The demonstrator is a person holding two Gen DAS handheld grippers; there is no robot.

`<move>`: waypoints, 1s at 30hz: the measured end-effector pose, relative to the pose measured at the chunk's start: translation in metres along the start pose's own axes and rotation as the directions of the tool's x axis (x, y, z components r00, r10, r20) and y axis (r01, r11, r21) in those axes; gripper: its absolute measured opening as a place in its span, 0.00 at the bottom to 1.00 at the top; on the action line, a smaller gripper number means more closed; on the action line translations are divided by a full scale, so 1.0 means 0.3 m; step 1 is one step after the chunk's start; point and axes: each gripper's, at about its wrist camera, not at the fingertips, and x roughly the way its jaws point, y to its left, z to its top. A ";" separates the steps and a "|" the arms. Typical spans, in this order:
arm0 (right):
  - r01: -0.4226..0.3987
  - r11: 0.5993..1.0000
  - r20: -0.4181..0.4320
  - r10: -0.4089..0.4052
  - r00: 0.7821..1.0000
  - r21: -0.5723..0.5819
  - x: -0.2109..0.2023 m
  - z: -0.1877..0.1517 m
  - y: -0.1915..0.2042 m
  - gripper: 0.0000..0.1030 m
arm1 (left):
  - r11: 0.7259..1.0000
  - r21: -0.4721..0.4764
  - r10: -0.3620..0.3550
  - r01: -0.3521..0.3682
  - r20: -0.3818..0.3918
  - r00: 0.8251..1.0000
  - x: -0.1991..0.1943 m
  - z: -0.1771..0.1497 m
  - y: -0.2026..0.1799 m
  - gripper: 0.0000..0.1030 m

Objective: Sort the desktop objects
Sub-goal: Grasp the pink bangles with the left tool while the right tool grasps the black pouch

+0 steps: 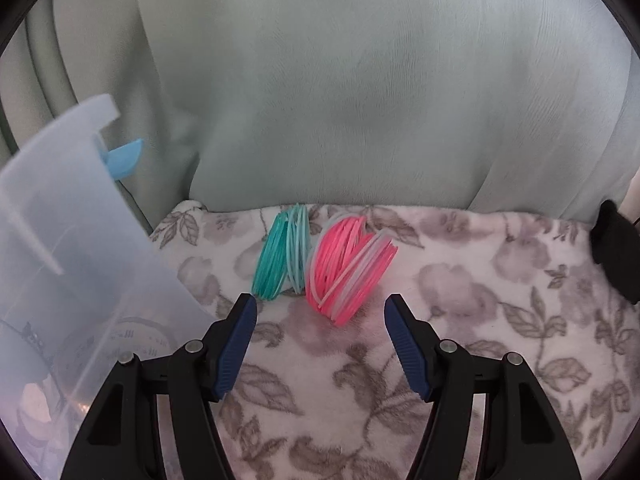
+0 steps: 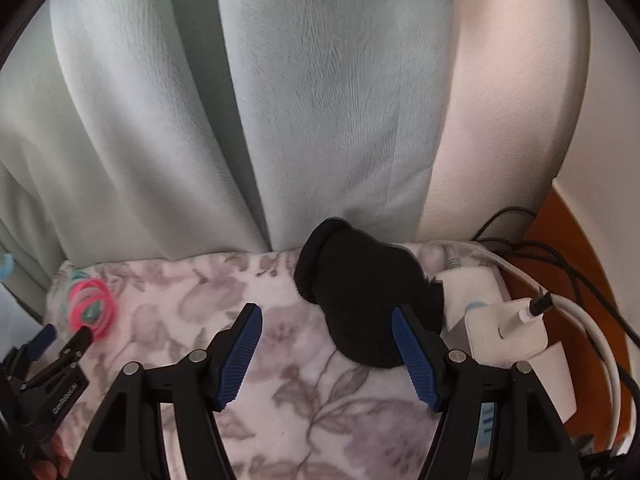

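Observation:
A bundle of pink rubber bands (image 1: 349, 267) lies on the floral blanket (image 1: 460, 320) beside a bundle of teal rubber bands (image 1: 283, 258). My left gripper (image 1: 320, 306) is open and empty, its jaws just short of the two bundles. The bundles also show far left in the right wrist view, pink (image 2: 91, 307) over teal (image 2: 76, 276), with my left gripper (image 2: 64, 334) next to them. A black sock (image 2: 366, 296) lies at the blanket's back right. My right gripper (image 2: 326, 316) is open and empty, its right finger (image 2: 412, 356) beside the sock.
A translucent plastic bin (image 1: 76, 264) stands at the left with a blue clip (image 1: 126, 158) at its rim. Pale green curtains (image 1: 360, 80) hang behind. White chargers (image 2: 506, 330) and black cables (image 2: 560, 264) crowd the right edge on a wooden surface (image 2: 568, 240).

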 end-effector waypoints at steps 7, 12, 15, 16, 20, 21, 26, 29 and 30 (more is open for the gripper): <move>0.069 0.994 0.025 -0.067 0.997 -0.080 0.031 0.016 0.057 0.69 | 1.000 0.020 0.021 -0.021 -0.017 1.000 0.044 0.000 -0.014 0.65; 0.130 0.985 0.026 -0.128 0.991 -0.116 0.066 0.036 0.079 0.69 | 0.999 0.026 0.035 -0.034 -0.022 0.999 0.066 0.003 -0.023 0.65; 0.183 0.972 0.038 -0.180 0.983 -0.147 0.091 0.043 0.098 0.69 | 0.999 0.028 0.043 -0.043 -0.026 0.999 0.077 0.009 -0.025 0.65; 0.207 0.965 0.043 -0.203 0.978 -0.163 0.103 0.045 0.106 0.69 | 0.998 0.029 0.047 -0.047 -0.026 0.999 0.080 0.011 -0.027 0.65; 0.273 0.936 0.051 -0.268 0.962 -0.223 0.137 0.042 0.136 0.69 | 0.998 0.039 0.058 -0.057 -0.022 0.998 0.092 0.019 -0.031 0.65; 0.278 0.931 0.047 -0.275 0.960 -0.235 0.144 0.041 0.140 0.69 | 0.997 0.043 0.061 -0.060 -0.021 0.998 0.101 0.022 -0.036 0.65; 0.305 0.915 0.043 -0.305 0.951 -0.263 0.157 0.039 0.153 0.69 | 0.997 0.043 0.069 -0.068 -0.015 0.998 0.109 0.026 -0.034 0.64; 0.311 0.914 0.043 -0.310 0.950 -0.261 0.151 0.043 0.155 0.68 | 0.996 0.036 0.079 -0.079 -0.011 0.997 0.110 0.029 -0.026 0.59; 0.311 0.914 0.042 -0.311 0.950 -0.261 0.149 0.044 0.156 0.66 | 0.996 0.032 0.084 -0.084 -0.011 0.996 0.112 0.030 -0.022 0.57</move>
